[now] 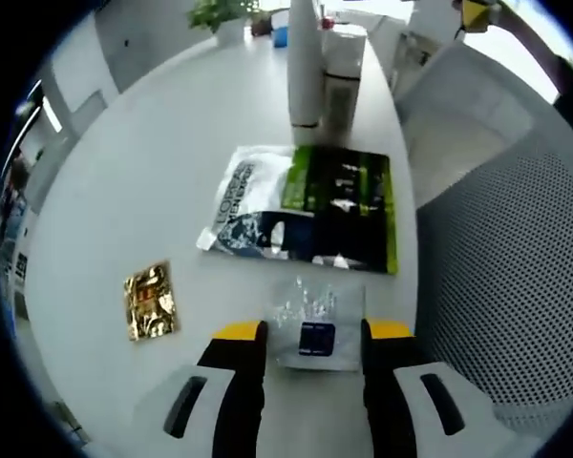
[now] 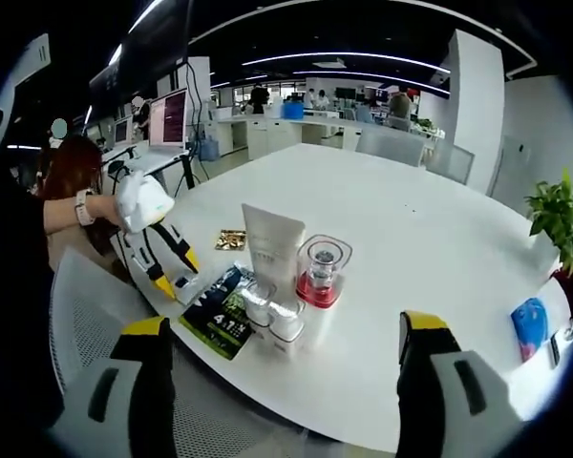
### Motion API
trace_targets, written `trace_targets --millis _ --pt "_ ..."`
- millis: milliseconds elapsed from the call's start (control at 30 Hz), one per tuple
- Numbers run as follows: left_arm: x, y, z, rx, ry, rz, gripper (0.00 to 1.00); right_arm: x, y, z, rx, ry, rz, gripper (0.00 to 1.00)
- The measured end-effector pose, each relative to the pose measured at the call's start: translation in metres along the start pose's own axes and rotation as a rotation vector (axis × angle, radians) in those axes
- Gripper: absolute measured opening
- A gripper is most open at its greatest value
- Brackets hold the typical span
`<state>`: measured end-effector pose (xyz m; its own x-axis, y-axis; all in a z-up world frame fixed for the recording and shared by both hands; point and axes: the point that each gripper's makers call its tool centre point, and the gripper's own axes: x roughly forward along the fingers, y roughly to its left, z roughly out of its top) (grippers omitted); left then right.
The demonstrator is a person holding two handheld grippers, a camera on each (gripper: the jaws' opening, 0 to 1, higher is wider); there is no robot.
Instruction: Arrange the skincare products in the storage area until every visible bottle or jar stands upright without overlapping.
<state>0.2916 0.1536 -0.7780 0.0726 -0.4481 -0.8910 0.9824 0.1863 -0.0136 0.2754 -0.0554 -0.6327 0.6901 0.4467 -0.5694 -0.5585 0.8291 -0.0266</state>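
In the left gripper view the left tool (image 1: 313, 331) hangs over the white desk (image 1: 143, 162) with its yellow-tipped jaws apart, a small clear sachet (image 1: 313, 324) with a dark label lying flat on the desk between them; whether the jaws touch it cannot be told. Left of the jaws a gold packet (image 1: 150, 300) lies flat by itself. Beyond the sachet two flat pouches lie side by side and touching, a white one (image 1: 251, 198) on the left and a black-and-green one (image 1: 349, 205) on the right. Past them a white tube (image 1: 305, 62) stands upright, with a pale bottle (image 1: 342, 72) close at its right. A mesh chair back (image 1: 501, 277) fills the right side. In the right gripper view the right tool (image 2: 282, 334) is held above the desk's (image 2: 382, 210) near edge, jaws wide apart and holding nothing. At the left a person's gloved hand (image 2: 143, 200) holds the left tool (image 2: 172, 272) down at the desk edge, tips just beside the black-and-green pouch (image 2: 220, 320). The gold packet (image 2: 231, 239) lies beyond it. The white tube (image 2: 270, 243) stands upright in the middle, small white-capped jars (image 2: 272, 315) clustered at its foot, and a clear pump bottle (image 2: 317, 277) with a red band stands upright just to the right. A potted plant (image 2: 559, 219) and a blue item (image 2: 530, 324) sit at the far right.
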Motion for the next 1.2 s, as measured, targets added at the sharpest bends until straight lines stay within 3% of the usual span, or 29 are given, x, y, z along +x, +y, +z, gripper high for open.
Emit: trace_targets --millis 367,667,1200 --pt "-0.002 -0.007 0.003 0.024 0.008 -0.007 0.37 -0.001 0.001 0.0 -0.006 0.006 0.0 1.0" --pt "0.004 -0.012 -0.005 0.025 0.025 -0.012 0.37 -0.001 0.003 -0.001 -0.009 0.009 0.003 1.0" --pt "0.006 -0.013 -0.005 0.024 -0.003 0.007 0.37 0.002 0.005 -0.001 -0.016 0.022 0.008 1.0"
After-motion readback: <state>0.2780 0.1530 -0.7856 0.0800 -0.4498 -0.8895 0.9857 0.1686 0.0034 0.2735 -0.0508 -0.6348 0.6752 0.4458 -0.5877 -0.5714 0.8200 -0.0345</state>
